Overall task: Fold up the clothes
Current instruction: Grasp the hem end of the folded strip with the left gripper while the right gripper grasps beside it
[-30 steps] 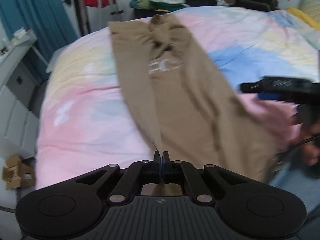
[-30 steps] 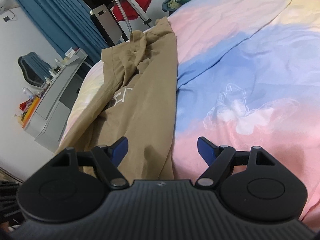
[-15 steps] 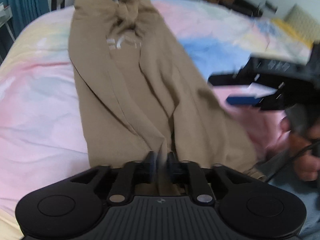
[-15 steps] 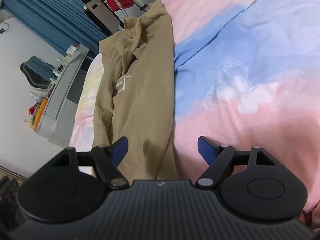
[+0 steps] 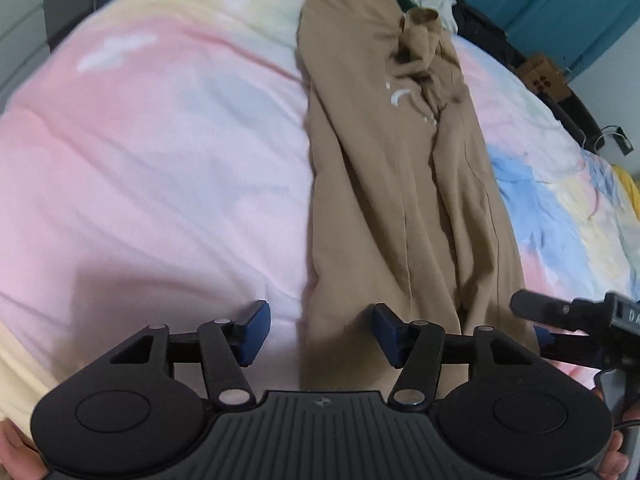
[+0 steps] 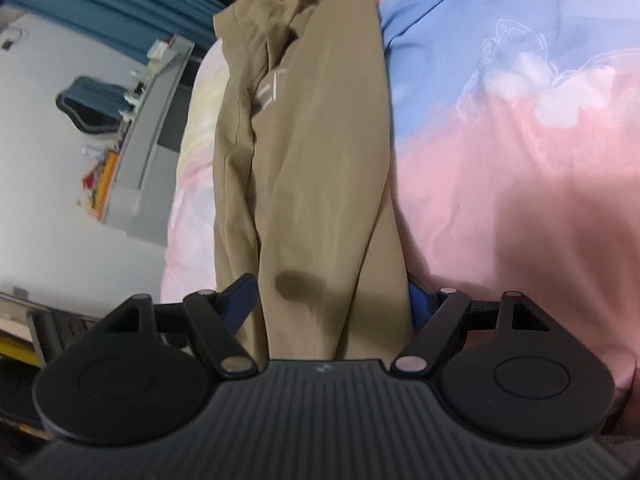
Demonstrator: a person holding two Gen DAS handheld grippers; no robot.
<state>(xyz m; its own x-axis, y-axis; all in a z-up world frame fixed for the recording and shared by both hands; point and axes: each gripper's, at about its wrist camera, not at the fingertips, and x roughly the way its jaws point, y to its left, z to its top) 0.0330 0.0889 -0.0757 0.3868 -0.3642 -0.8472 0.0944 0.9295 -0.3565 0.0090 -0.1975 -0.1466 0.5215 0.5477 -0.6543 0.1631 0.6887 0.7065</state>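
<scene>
Across the middle of both wrist views lies a tan garment [image 5: 404, 184], folded lengthwise into a long narrow strip on the bed [image 5: 160, 152]. In the left wrist view it runs from the top centre of the frame down to the bottom centre, its left edge fairly straight and its right edge creased, with pale lettering showing near the bunched top end. Its near end reaches the bottom of the frame, under the left gripper [image 5: 318, 332].

The fingers [image 5: 253, 330] of that gripper have just been opening and now stand about half apart. The garment's left edge lies between them, but neither pad presses on the cloth.

At the lower right of that view, the right gripper [image 5: 568, 320] sits by the garment's right edge. In its own view, the right gripper [image 6: 332, 304] has its fingers [image 6: 239, 297] spread wide on either side of the strip. The cloth passes between them, and its right edge covers part of the right finger; whether the pads touch it is unclear, though they do not look closed on it.

Left of the garment in the left wrist view, the pink and pale bedcover is open and flat out to the bed's edge. To its right, blue and pink cover stretches bare towards the far side.
</scene>
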